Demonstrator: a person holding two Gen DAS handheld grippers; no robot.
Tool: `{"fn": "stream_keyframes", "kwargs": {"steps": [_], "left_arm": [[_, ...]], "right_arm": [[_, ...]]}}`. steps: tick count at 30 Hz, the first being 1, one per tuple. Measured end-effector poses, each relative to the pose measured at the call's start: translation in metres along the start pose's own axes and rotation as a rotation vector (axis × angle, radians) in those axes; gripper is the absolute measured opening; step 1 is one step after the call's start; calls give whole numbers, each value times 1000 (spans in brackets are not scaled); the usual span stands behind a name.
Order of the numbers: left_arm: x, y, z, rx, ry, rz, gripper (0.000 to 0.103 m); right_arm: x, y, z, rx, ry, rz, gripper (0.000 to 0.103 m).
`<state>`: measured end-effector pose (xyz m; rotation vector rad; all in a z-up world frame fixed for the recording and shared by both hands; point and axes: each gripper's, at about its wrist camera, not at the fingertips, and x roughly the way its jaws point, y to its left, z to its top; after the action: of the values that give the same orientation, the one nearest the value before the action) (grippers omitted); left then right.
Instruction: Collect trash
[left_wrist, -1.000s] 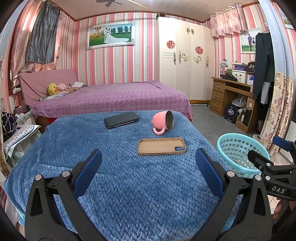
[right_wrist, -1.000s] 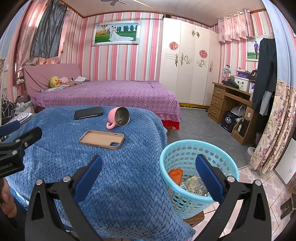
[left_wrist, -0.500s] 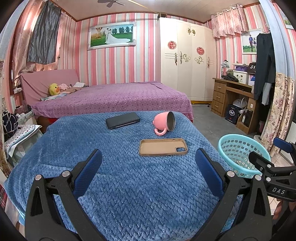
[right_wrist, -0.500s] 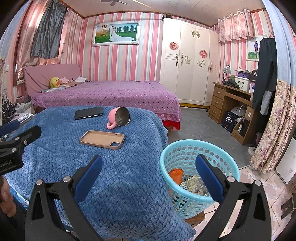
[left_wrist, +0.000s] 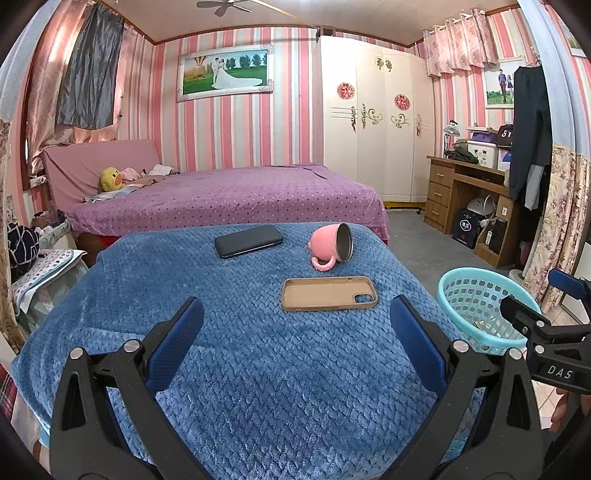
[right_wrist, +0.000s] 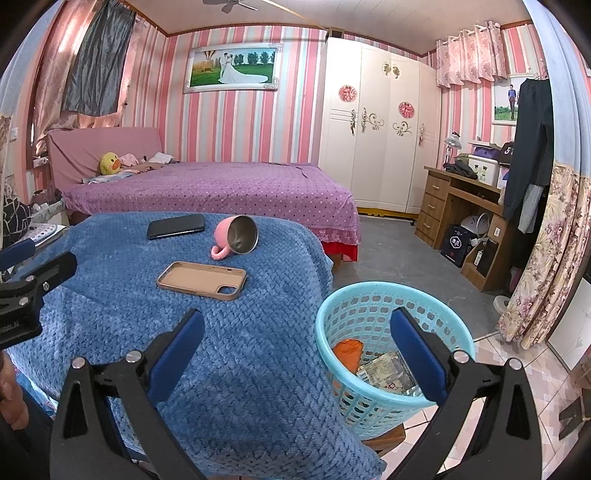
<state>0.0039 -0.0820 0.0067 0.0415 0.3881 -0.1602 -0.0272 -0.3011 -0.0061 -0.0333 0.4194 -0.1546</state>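
Note:
A light blue basket (right_wrist: 369, 314) stands on a low stool right of the table; inside lie an orange wrapper (right_wrist: 347, 350) and a printed packet (right_wrist: 384, 369). The same basket (left_wrist: 476, 306) shows at the right in the left wrist view. My left gripper (left_wrist: 295, 332) hangs open over the blue blanket (left_wrist: 258, 350), holding nothing. My right gripper (right_wrist: 295, 343) is open and empty, straddling the table's right edge and the basket. On the blanket lie a tan phone case (left_wrist: 328, 293), a black phone (left_wrist: 248, 240) and a tipped pink mug (left_wrist: 330, 245).
A purple bed (left_wrist: 229, 195) stands behind the table. A wooden desk (right_wrist: 461, 206) and white wardrobe (right_wrist: 380, 140) line the right side, with grey floor (right_wrist: 399, 258) between. A floral curtain (right_wrist: 543, 258) hangs at the far right. Cluttered bedding (left_wrist: 33, 273) lies left.
Both grippers stay open. The left wrist view has shifted very slightly; the objects on the blanket and the basket have not moved.

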Motion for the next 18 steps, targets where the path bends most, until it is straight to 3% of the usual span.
{"fn": "stream_keyframes", "kwargs": {"steps": [18], "left_arm": [[-2, 0, -1, -3, 2, -7, 98]], "right_arm": [[4, -2, -2, -1, 4, 2, 98]]}}
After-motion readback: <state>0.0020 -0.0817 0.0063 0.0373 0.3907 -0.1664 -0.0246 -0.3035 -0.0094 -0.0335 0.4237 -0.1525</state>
